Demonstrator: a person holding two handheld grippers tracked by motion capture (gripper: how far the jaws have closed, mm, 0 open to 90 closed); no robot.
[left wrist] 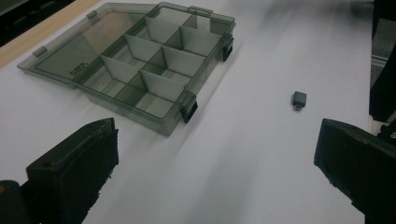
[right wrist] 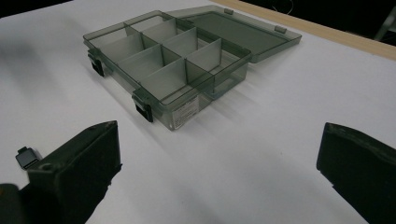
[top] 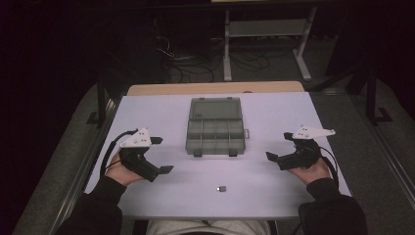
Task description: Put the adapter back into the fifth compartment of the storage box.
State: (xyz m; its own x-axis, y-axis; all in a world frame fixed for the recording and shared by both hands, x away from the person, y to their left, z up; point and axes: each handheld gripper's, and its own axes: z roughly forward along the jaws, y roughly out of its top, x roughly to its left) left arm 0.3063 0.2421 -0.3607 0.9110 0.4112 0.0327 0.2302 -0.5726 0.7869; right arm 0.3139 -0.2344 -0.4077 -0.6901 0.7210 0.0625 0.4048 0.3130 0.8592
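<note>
1. We see a white table (top: 274,196) that takes up most of the high view, with a strip of bare wood along its far edge and dark floor, cables and a grey metal frame beyond it.
2. We find a smoky grey plastic organiser box (top: 215,132) at the middle of the table, slightly toward the far side. Its lid (top: 216,108) lies open flat behind the tray, and thin dividers split the tray into two rows of compartments, all of which look empty from the left gripper view (left wrist: 140,74) and the right gripper view (right wrist: 173,65). Two dark latches hang on its near wall.
3. We hold the left gripper (top: 159,155) low over the table to the left of the box, well apart from it. Its jaws stand wide apart with nothing between them, and in the left gripper view they frame bare table.
4. We hold the right gripper (top: 279,147) to the right of the box, also well apart from it, with its jaws spread wide and empty in the same way.
5. We spot a small dark adapter-like block (top: 221,188) lying alone on the table near the front edge, between the two grippers and nearer us than the box. It shows right of the box in the left gripper view (left wrist: 299,99) and at the far left in the right gripper view (right wrist: 26,157), partly behind a jaw.
</note>
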